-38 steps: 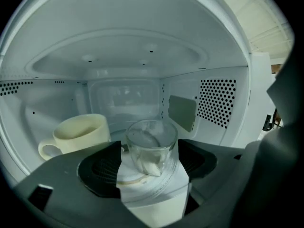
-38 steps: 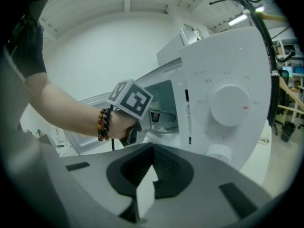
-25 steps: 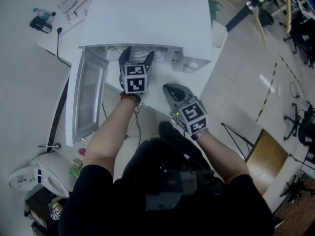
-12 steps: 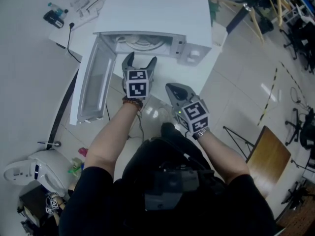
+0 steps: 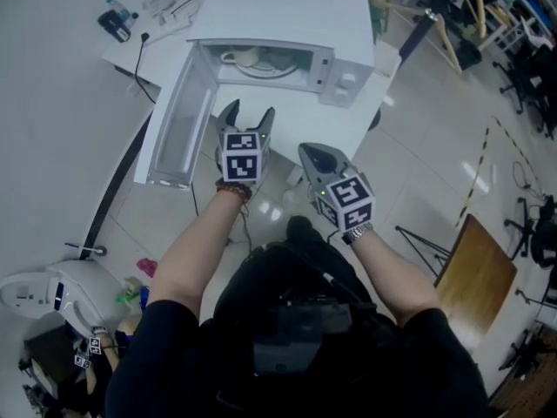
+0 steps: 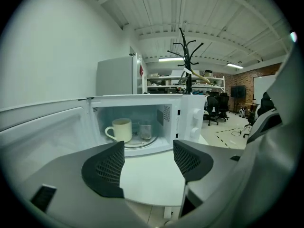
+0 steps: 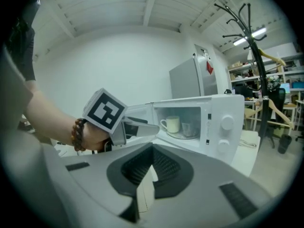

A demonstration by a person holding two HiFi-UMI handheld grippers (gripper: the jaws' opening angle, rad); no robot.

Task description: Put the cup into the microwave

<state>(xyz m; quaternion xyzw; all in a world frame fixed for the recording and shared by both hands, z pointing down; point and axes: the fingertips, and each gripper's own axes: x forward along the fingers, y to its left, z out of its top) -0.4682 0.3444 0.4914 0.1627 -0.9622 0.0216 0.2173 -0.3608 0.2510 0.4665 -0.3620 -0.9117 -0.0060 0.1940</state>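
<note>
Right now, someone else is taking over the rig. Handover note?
Left gripper: open, empty; jaws have just been closing a little.
Right gripper: shut, empty.
Cup: upright inside the microwave, beside a glass.
Done: cup is in.
Left: door stands wide open; closing it is probably next.

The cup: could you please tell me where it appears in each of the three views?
Head view: cup top centre, at the left inside the open microwave.
Left gripper view: cup left of centre, inside the cavity.
Right gripper view: cup just right of centre.
Shared landmark: the knob panel, right of the cup in every view.
</note>
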